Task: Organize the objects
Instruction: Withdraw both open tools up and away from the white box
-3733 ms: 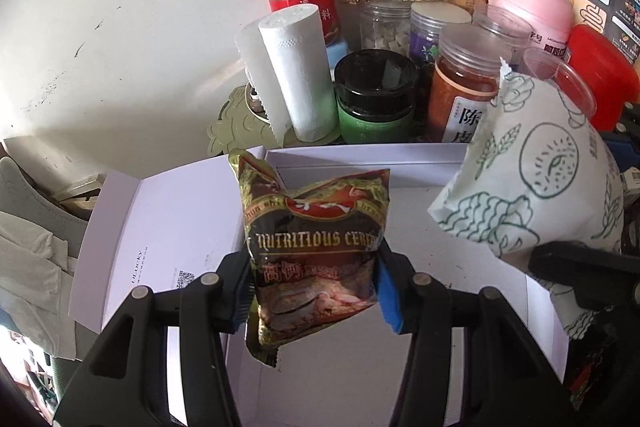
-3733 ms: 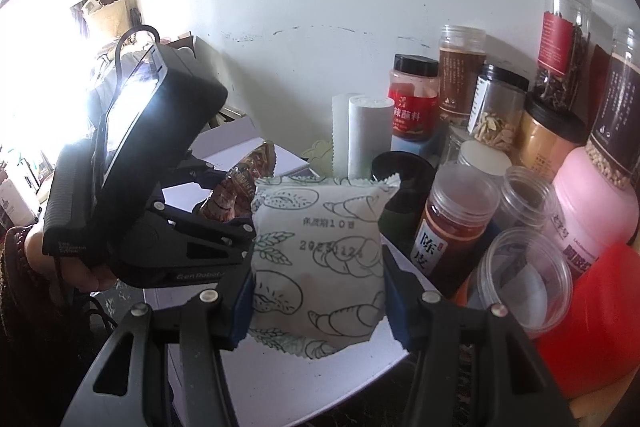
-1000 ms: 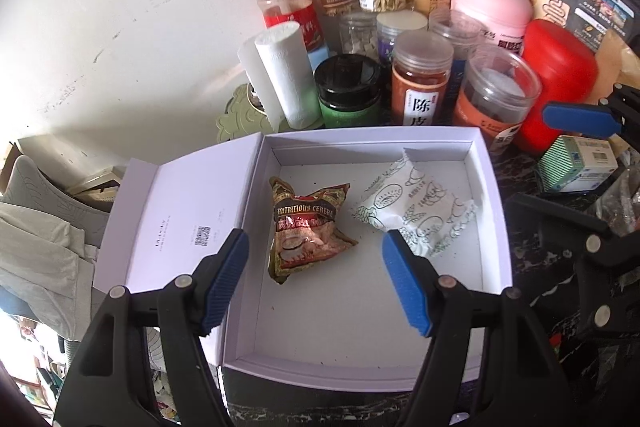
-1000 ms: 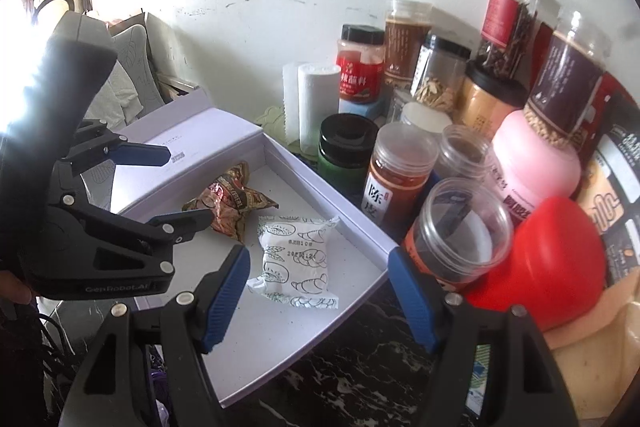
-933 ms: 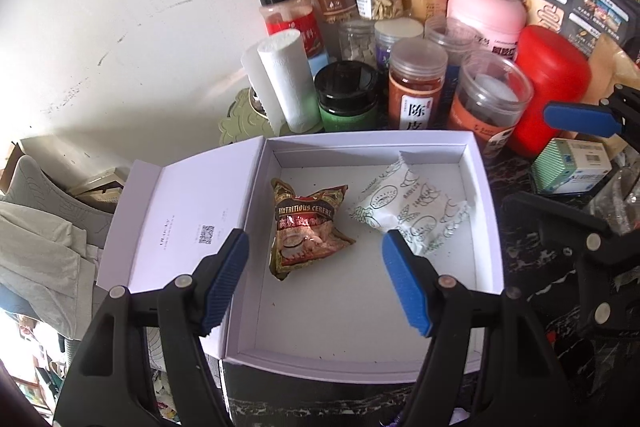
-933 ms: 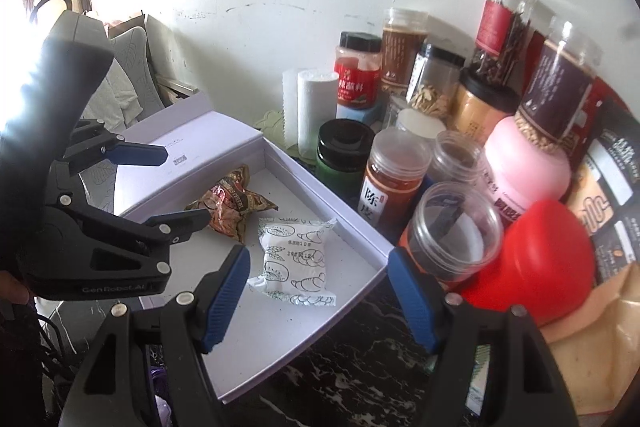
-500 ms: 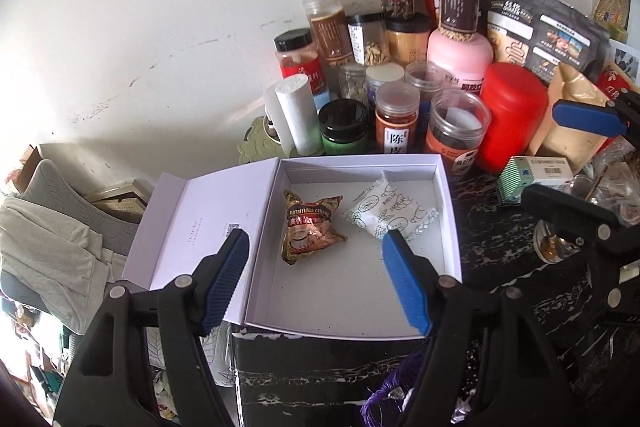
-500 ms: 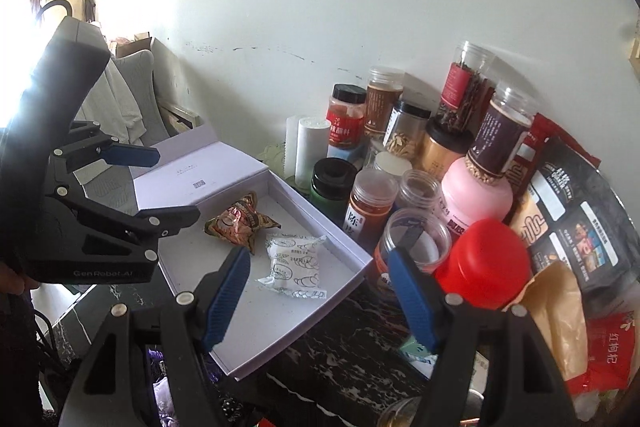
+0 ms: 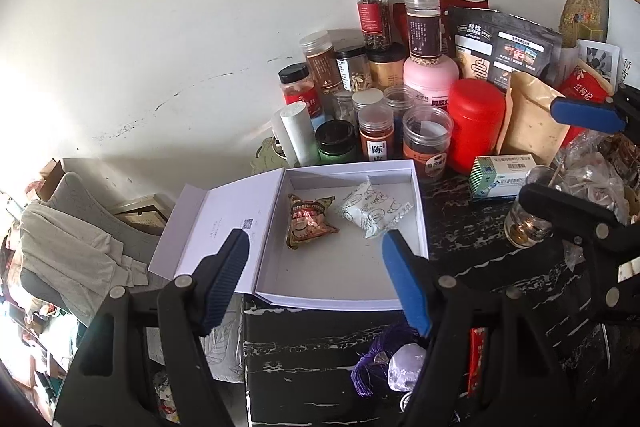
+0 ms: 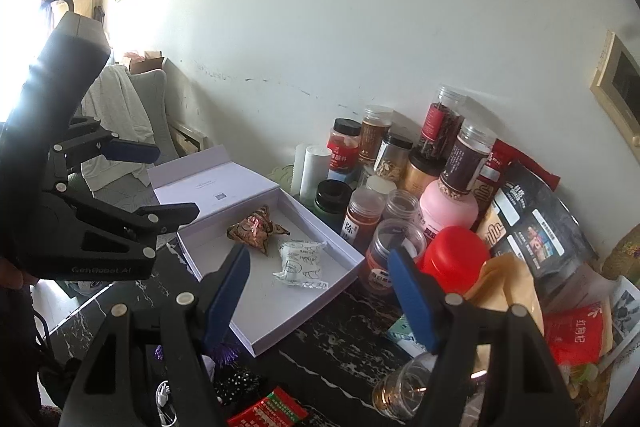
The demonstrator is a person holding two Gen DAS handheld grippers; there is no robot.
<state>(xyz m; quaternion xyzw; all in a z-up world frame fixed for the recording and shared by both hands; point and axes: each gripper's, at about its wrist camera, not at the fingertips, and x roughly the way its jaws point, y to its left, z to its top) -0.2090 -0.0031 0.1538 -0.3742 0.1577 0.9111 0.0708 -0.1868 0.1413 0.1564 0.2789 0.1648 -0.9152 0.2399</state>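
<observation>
The left tool (image 9: 316,271) is hanging released and empty above the near edge of the white box (image 9: 421,211). The right tool (image 10: 318,285) is likewise spread wide and carrying nothing, hovering over the box's right corner.

Both task items are lying inside the box. The brown cereal packet (image 9: 308,221) is resting on the floor of the box toward the hinge side. The white pastry packet (image 9: 372,209) is lying just beside it, toward the right wall. The two appear close, but whether they are touching cannot be told. Their flat placement in the rear half is probably leaving the front half free for further items.

The lid (image 9: 224,223) is lying fully open to the left, overhanging the edge of the dark marble bench (image 9: 480,267).

Room for moving:
- Rear: jars (image 9: 376,139) are crowding the back wall of the box.
- Right: a small carton (image 9: 502,175) and a glass (image 9: 524,223) are standing near.
- Front: the approach is looking open.
</observation>
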